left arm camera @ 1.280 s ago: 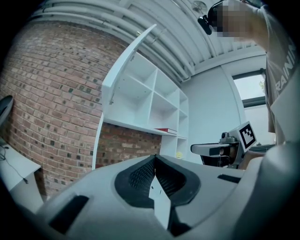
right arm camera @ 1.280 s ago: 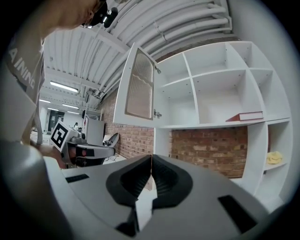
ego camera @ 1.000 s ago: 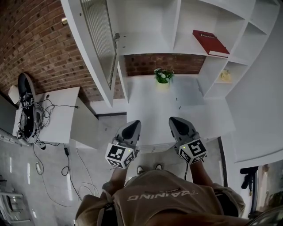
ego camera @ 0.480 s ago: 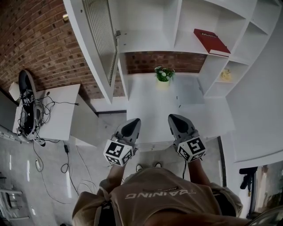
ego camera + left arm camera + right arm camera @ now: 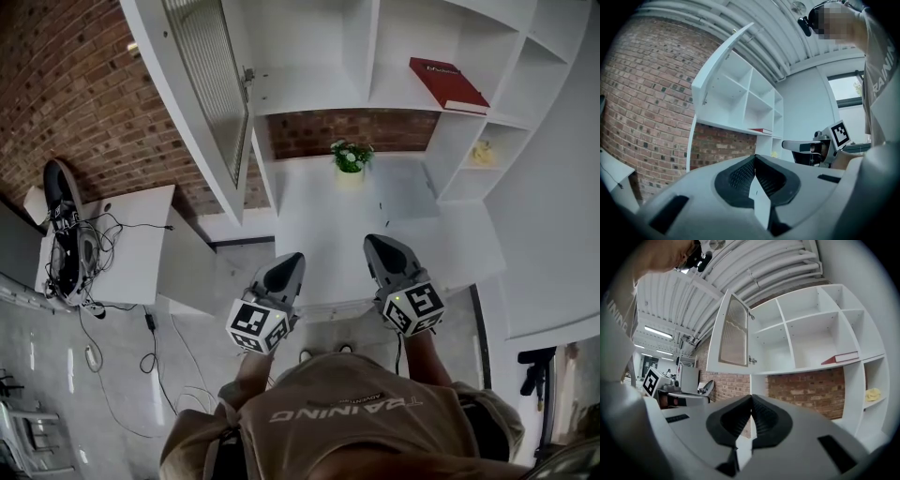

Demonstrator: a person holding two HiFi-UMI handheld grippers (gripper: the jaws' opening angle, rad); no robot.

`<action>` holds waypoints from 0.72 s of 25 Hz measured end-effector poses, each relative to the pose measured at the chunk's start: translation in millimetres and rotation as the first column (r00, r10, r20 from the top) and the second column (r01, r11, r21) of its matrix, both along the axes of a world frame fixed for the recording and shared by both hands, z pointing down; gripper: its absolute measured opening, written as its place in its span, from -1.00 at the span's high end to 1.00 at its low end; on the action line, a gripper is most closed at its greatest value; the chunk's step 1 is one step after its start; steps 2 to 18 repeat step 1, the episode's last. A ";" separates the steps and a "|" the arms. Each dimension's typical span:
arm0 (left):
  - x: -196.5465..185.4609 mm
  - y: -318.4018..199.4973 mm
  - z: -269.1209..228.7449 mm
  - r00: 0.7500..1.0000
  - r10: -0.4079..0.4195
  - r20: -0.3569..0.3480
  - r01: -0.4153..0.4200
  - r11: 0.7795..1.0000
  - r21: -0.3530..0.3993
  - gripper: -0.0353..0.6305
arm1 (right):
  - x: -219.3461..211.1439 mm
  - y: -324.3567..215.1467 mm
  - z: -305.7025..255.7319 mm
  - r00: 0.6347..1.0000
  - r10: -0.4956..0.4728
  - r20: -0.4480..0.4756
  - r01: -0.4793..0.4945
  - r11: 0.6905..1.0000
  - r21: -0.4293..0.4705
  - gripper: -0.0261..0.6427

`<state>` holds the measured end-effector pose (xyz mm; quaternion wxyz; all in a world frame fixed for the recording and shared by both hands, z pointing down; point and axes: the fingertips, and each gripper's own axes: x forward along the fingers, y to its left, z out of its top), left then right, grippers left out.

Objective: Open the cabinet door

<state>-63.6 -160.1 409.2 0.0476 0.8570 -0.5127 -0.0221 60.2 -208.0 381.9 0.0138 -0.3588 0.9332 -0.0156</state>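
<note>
Head view, left tongs (image 5: 293, 258) and right tongs (image 5: 370, 242) level, side by side (both pressed together).

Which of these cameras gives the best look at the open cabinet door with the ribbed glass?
The right gripper view: the cabinet door faces it, so frame and ribbed glass show whole. The head view sees the door steeply from above, foreshortened. The left gripper view catches the door nearly edge-on, a white slab.
</note>
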 end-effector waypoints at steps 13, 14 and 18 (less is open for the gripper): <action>-0.8 -1.3 -2.3 1.000 -0.001 0.000 0.001 1.000 0.007 0.87 | 0.3 -2.9 -3.0 1.000 0.004 0.004 -0.004 1.000 0.005 0.88; -0.8 -1.3 -2.3 1.000 -0.001 0.000 0.001 1.000 0.007 0.87 | 0.3 -2.9 -3.0 1.000 0.004 0.004 -0.004 1.000 0.005 0.88; -0.8 -1.3 -2.3 1.000 -0.001 0.000 0.001 1.000 0.007 0.87 | 0.3 -2.9 -3.0 1.000 0.004 0.004 -0.004 1.000 0.005 0.88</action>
